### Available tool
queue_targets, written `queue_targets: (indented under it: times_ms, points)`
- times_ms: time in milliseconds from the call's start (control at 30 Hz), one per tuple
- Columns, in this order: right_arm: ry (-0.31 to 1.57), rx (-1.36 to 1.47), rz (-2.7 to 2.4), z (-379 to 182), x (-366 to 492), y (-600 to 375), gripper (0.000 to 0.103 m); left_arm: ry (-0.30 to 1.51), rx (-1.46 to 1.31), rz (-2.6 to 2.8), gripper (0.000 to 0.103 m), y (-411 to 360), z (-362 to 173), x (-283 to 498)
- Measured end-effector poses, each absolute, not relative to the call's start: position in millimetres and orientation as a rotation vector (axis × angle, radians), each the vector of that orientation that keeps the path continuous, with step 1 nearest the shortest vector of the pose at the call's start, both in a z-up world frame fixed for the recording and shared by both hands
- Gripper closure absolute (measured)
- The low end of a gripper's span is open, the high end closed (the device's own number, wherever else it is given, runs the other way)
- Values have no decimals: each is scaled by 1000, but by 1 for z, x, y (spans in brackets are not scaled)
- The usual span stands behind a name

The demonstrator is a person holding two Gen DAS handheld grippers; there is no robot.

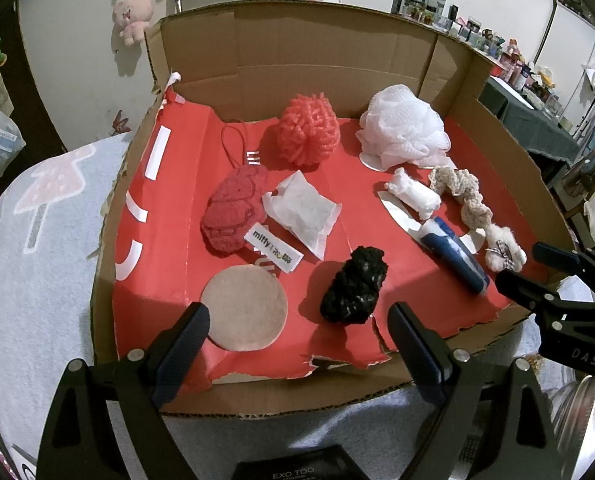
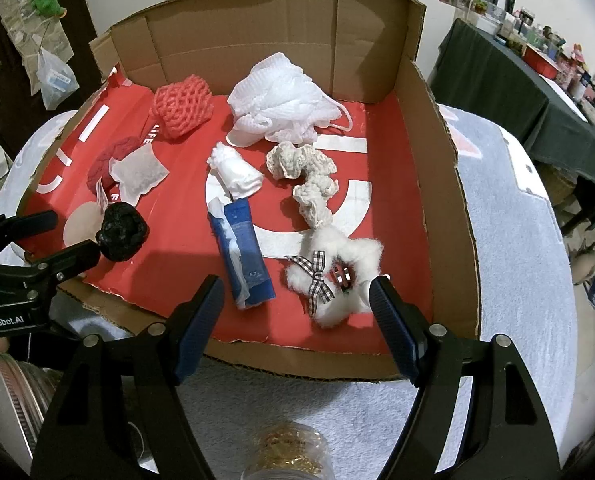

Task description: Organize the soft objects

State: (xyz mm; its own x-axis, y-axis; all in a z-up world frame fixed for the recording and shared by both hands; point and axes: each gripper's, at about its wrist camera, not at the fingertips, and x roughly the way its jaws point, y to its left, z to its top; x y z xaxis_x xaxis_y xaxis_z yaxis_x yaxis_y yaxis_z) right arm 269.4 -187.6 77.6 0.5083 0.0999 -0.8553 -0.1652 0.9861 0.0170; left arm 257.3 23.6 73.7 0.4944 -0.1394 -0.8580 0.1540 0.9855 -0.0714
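Two gaping grippers, fluffy white mesh pouf (image 2: 281, 98), crinkly black scrunchie (image 1: 353, 286)

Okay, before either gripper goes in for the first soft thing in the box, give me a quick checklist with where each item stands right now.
1. Left gripper jaws open and holding nothing: ok.
2. Right gripper jaws open and holding nothing: ok.
3. Black scrunchie lies apart from the round beige pad, with free space around it: ok.
4. White fluffy star sits just ahead of the right jaws, nothing lying on it: ok.
5. Blue tube lies beside the star, not touching it: ok.
6. Destination for the sorted items: cannot tell, no container is clearly set out.
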Motion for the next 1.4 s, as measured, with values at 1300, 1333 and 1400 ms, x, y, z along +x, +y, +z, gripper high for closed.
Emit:
queue_targets:
  times_ms: [1300,1333,1400]
  points:
    - [1030,-70,164,77,270,-187,29,1033,16,-164,11,24,73,254]
    - [1035,-71,174,77,270,-186,29,1019,20,-155,11,24,75,253]
    - [1034,-66,189,78,269,-186,29,978,30,-134,6,24,80,250]
